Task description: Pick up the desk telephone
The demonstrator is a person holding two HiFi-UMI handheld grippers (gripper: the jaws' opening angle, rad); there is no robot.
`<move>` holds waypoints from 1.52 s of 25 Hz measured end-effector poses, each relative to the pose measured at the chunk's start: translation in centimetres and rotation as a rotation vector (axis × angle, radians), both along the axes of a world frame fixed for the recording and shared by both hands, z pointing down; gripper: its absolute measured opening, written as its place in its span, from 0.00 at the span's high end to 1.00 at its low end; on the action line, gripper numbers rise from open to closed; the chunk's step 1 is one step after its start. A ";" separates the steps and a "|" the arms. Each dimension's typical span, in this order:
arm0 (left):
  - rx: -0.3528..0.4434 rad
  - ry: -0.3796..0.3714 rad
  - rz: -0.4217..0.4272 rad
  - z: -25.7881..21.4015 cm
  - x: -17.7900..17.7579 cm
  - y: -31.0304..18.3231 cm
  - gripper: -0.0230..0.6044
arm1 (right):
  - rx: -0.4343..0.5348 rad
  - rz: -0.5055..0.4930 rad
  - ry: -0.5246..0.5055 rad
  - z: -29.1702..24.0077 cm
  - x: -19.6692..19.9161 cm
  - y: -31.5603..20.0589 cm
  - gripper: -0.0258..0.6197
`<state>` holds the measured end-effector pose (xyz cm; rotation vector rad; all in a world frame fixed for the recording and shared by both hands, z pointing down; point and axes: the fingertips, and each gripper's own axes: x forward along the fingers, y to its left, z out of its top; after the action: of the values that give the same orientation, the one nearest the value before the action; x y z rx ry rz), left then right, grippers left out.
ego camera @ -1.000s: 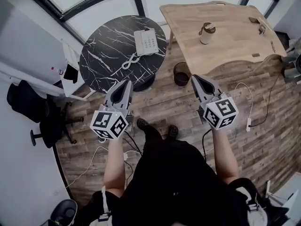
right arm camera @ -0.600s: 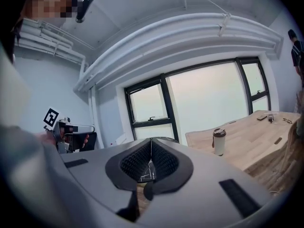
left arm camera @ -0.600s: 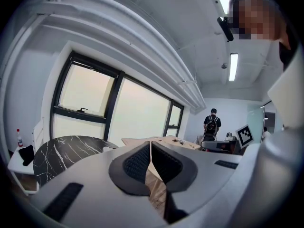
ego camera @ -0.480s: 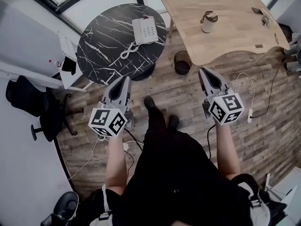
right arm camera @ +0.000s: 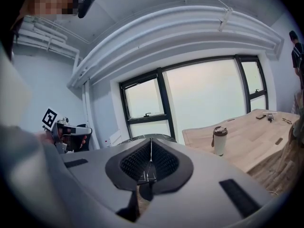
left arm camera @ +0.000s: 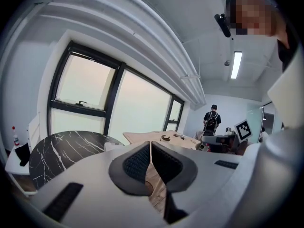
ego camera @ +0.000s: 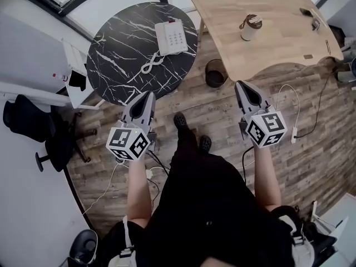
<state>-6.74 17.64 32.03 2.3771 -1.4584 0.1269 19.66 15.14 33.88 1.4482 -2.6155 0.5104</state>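
**A:** Reading the head view: wooden desk [ego camera: 278, 38] at top right, round black marble table [ego camera: 119, 57] at top left, plank floor [ego camera: 311, 154] below both.

**B:** Grippers?

**A:** Both are held out over the floor. The left gripper [ego camera: 148, 96] has its tip at the near rim of the marble table. The right gripper [ego camera: 241, 86] has its tip just short of the desk's near edge.

**B:** Jaws?

**A:** Left: pads pressed together, nothing between them. Right: same, closed and empty.

**B:** Phone?

**A:** The desk telephone [ego camera: 171, 38], white, lies flat on the marble table, on its far right part near the rim. It's well apart from both grippers.

**B:** Smaller stuff?

**A:** A black bin [ego camera: 215, 73] stands on the floor between table and desk. A lidded tumbler [ego camera: 248, 26] is upright on the desk. A coiled cord [ego camera: 150, 67] runs from the phone toward the table's near side.
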 end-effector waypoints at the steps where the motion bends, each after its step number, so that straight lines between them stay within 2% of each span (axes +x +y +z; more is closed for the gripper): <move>1: 0.003 0.000 0.006 -0.1 -0.2 -0.8 0.93 | 0.001 0.002 0.004 -0.1 -0.2 -0.8 0.91; 8: 0.029 0.010 0.043 -1.2 -1.3 -7.3 0.93 | -0.007 -0.003 0.018 -1.0 -2.8 -6.7 0.91; 18: 0.013 0.033 0.085 -0.6 -4.4 -14.1 0.93 | -0.011 0.028 0.030 -1.3 -6.7 -12.9 0.91; 28: -0.008 0.041 0.128 0.8 -7.7 -18.3 0.93 | -0.025 0.051 0.037 -0.6 -10.3 -16.0 0.91; 33: -0.026 0.044 0.156 1.6 -8.2 -19.5 0.93 | -0.041 0.071 0.044 0.0 -11.2 -16.4 0.91; 38: -0.054 0.059 0.139 2.5 -8.2 -20.2 0.93 | -0.074 0.073 0.054 1.0 -11.4 -16.3 0.91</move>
<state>-14.93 -2.56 34.56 2.4163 -1.2471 0.1274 8.26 -1.11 34.87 1.5164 -2.4828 0.5613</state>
